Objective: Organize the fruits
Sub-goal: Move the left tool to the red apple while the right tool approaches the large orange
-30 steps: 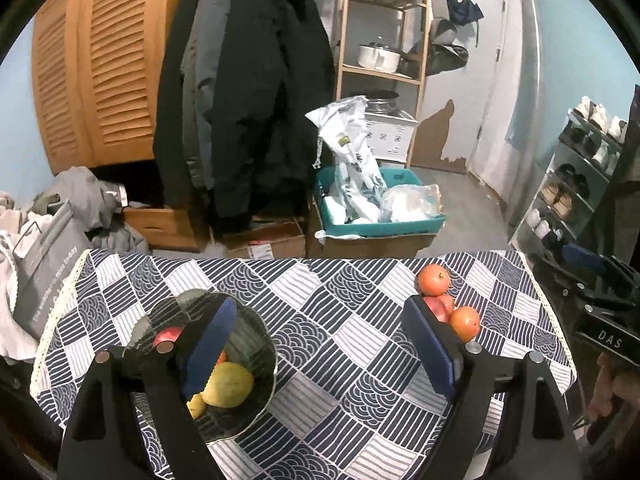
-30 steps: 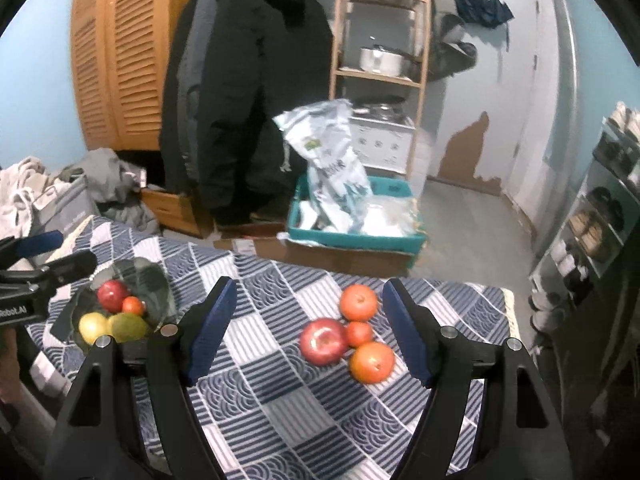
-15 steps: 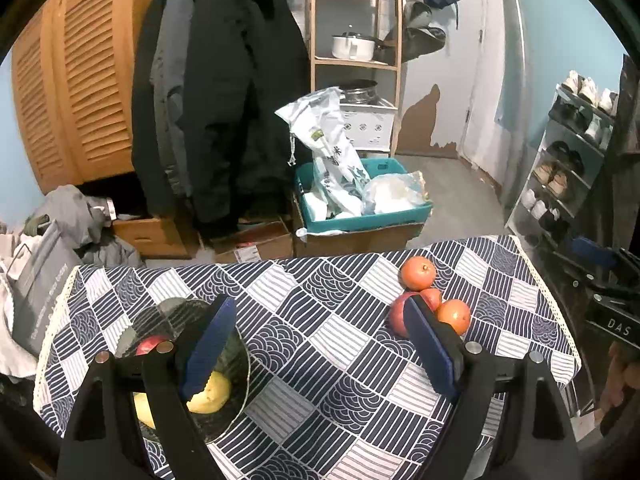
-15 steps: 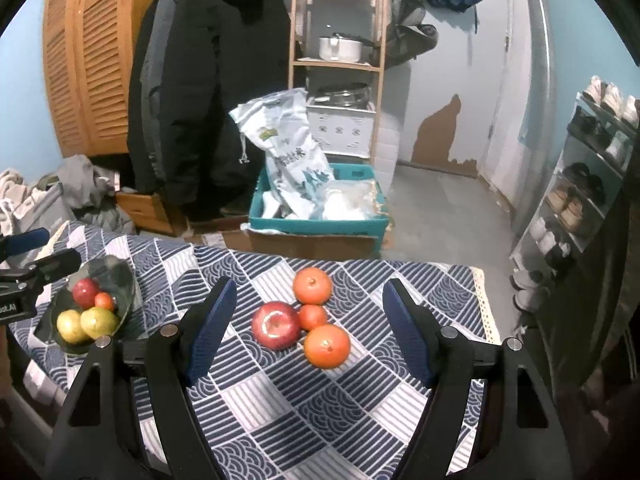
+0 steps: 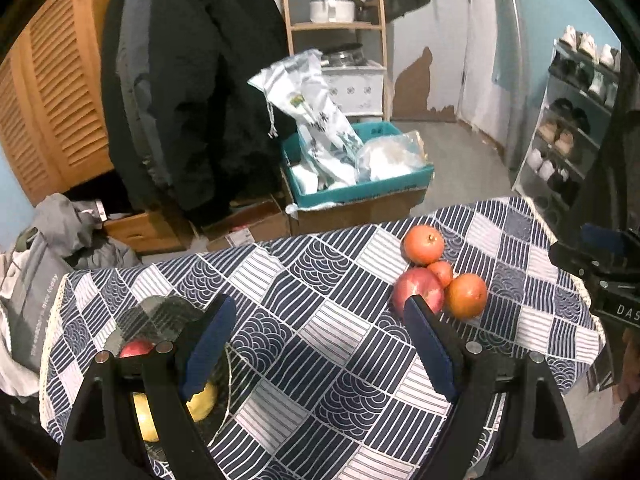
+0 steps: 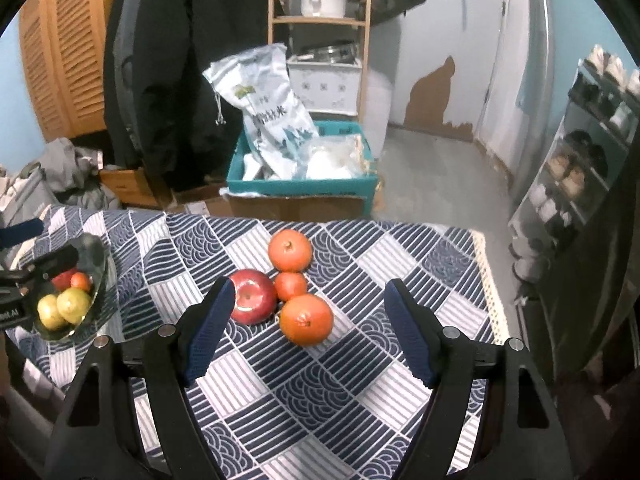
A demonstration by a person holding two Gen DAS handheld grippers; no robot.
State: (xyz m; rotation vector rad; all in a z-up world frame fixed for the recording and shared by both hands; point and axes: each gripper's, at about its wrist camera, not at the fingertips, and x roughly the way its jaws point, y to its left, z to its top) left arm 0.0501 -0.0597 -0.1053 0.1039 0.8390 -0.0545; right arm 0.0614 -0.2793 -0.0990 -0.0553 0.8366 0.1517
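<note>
On the patterned tablecloth [image 6: 360, 264] lies a cluster of a red apple [image 6: 252, 300], two large oranges [image 6: 290, 250] [image 6: 306, 320] and a small orange [image 6: 291, 285]. My right gripper [image 6: 310, 288] hovers above and in front of the cluster; its jaws are opening with nothing between them. A dark glass bowl [image 6: 100, 252] at the table's left holds a red apple, a small orange and yellow-green fruit. My left gripper [image 5: 318, 308] stands open and empty over mid-table, its left finger covering part of the bowl [image 5: 160, 312]. The cluster's apple [image 5: 418, 290] sits beside the right finger.
Beyond the table's far edge stand a teal crate of bags [image 6: 304, 184], hanging dark coats [image 6: 180, 60], a wooden shelf [image 6: 320, 20] and piled clothes [image 6: 68, 172]. A shoe rack [image 6: 580, 160] is at the right. The right gripper's body [image 5: 600, 272] shows at the left view's right edge.
Both grippers have come lower and nearer the table. In the right view the fruit cluster now sits between the fingers; in the left view the bowl has slid toward the lower left.
</note>
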